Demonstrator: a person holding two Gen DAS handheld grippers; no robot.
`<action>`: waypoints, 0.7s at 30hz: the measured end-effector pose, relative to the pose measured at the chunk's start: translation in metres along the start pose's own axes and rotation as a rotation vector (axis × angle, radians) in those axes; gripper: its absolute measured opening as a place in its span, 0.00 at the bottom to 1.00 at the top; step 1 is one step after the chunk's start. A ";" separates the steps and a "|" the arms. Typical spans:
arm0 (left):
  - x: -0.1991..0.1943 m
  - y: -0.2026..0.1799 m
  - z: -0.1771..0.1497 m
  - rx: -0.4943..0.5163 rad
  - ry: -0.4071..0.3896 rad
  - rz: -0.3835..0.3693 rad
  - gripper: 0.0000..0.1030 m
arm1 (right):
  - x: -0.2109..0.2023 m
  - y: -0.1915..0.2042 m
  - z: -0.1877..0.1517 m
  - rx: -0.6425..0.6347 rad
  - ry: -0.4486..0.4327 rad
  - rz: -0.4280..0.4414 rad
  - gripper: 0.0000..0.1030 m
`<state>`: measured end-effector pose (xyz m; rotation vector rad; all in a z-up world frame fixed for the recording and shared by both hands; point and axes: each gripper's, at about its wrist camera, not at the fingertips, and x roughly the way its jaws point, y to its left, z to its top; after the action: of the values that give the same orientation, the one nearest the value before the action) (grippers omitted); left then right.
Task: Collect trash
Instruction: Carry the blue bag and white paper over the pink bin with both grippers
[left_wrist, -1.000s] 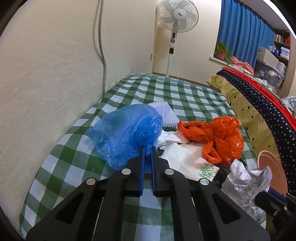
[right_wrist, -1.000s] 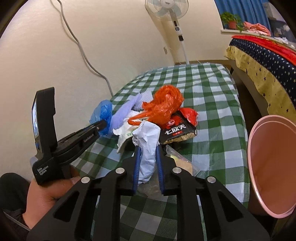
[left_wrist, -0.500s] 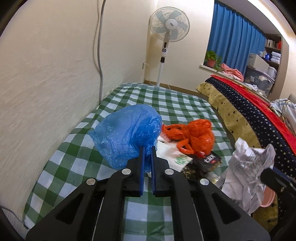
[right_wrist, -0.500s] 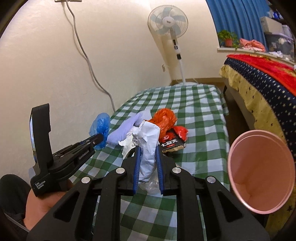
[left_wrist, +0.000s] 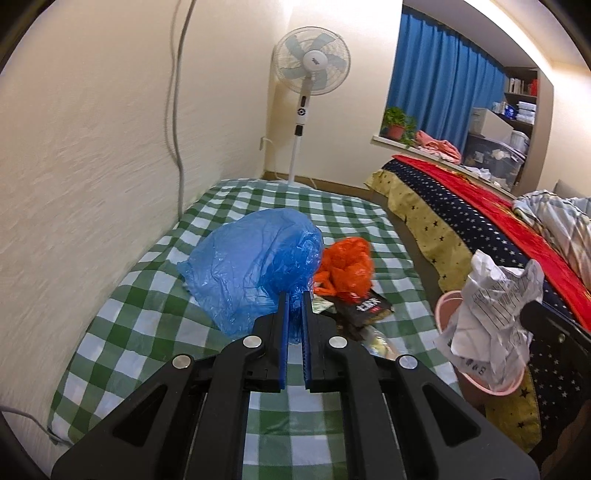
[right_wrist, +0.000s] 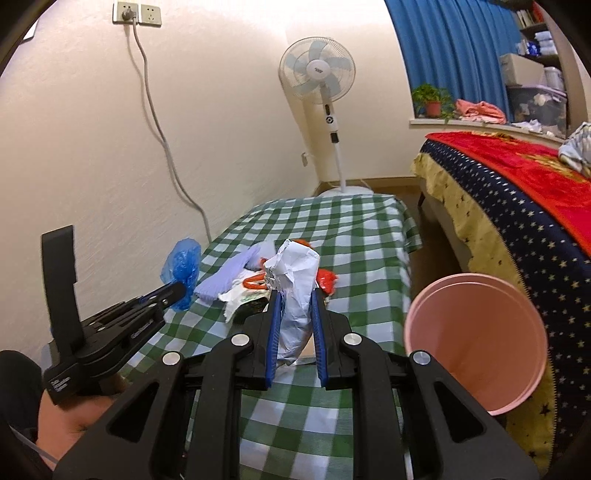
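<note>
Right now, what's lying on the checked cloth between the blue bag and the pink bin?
In the left wrist view, between the blue plastic bag and the pink bin lie an orange plastic bag and a black snack packet.

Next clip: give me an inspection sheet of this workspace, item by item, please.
Surface: green checked cloth, rumpled, beside the wall.
Job's things: blue plastic bag and crumpled paper, both lifted; pink bin open beside the cloth.
Clutter: orange bag, black snack packet, pale purple bag, white wrapper on the cloth.
Grippers: left tool shut on the blue plastic bag; right tool shut on the crumpled paper.
Cables: grey cable hangs from the wall socket.
Surroundings: standing fan, blue curtain, potted plant, bed.
</note>
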<state>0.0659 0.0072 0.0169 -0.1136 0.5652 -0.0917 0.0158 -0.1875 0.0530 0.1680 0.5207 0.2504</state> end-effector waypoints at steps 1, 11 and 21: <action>-0.001 -0.002 0.000 0.001 -0.002 -0.008 0.06 | -0.002 -0.002 0.000 -0.001 -0.003 -0.008 0.16; -0.005 -0.032 0.000 0.031 -0.008 -0.101 0.06 | -0.027 -0.037 0.009 0.042 -0.053 -0.106 0.17; 0.004 -0.058 0.001 0.049 -0.005 -0.158 0.06 | -0.039 -0.080 0.021 0.106 -0.098 -0.204 0.17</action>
<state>0.0668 -0.0510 0.0229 -0.1102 0.5478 -0.2583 0.0092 -0.2768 0.0714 0.2277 0.4499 0.0156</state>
